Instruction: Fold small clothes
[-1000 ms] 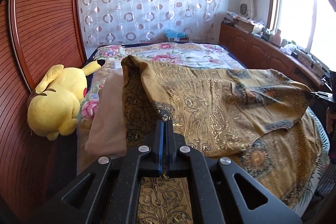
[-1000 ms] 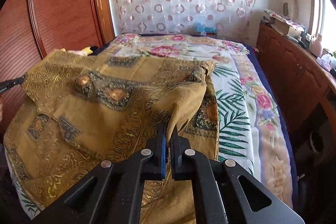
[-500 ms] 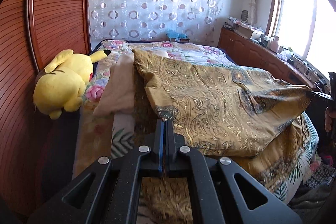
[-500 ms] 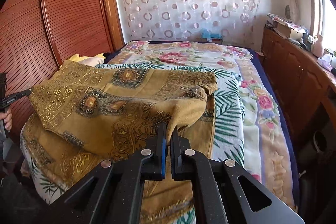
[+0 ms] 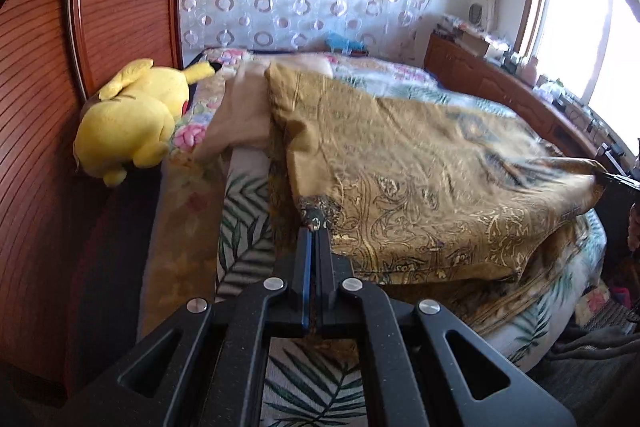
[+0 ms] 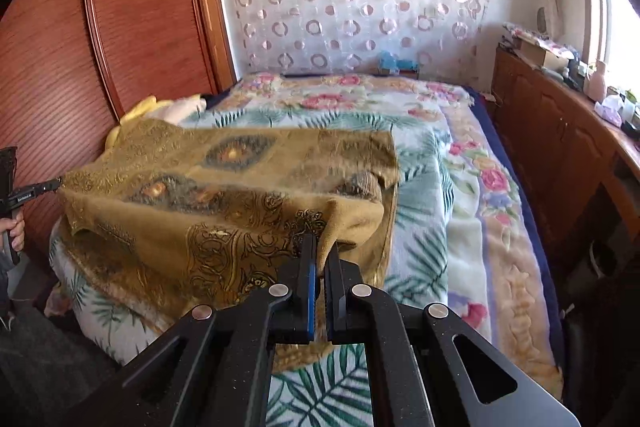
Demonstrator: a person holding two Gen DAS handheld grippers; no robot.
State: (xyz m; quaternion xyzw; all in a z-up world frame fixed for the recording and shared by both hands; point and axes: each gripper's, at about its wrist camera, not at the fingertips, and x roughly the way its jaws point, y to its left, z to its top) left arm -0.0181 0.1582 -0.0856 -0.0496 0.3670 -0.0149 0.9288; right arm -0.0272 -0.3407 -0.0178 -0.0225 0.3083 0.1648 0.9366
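The bed, spread with a leaf-and-flower blanket, takes up most of the room and serves as the folding surface. Along its near end lies the gold patterned garment, doubled over: a lower layer rests on the bed, while an upper layer is stretched taut above it between the two tools. That tension looks deliberate, keeping the fold edge straight as the top layer is carried over the lower one toward the bed's near edge. At the garment's left corner the left tool is clenched on the dark-trimmed cloth; at its right corner the right tool is likewise closed on the fabric, gripping the hem. Both point downward at a slant, suiting a lay-down. Beyond the garment's left edge, against the wooden wardrobe, a yellow plush toy sits clear of the fold. The fold seems about halfway done.
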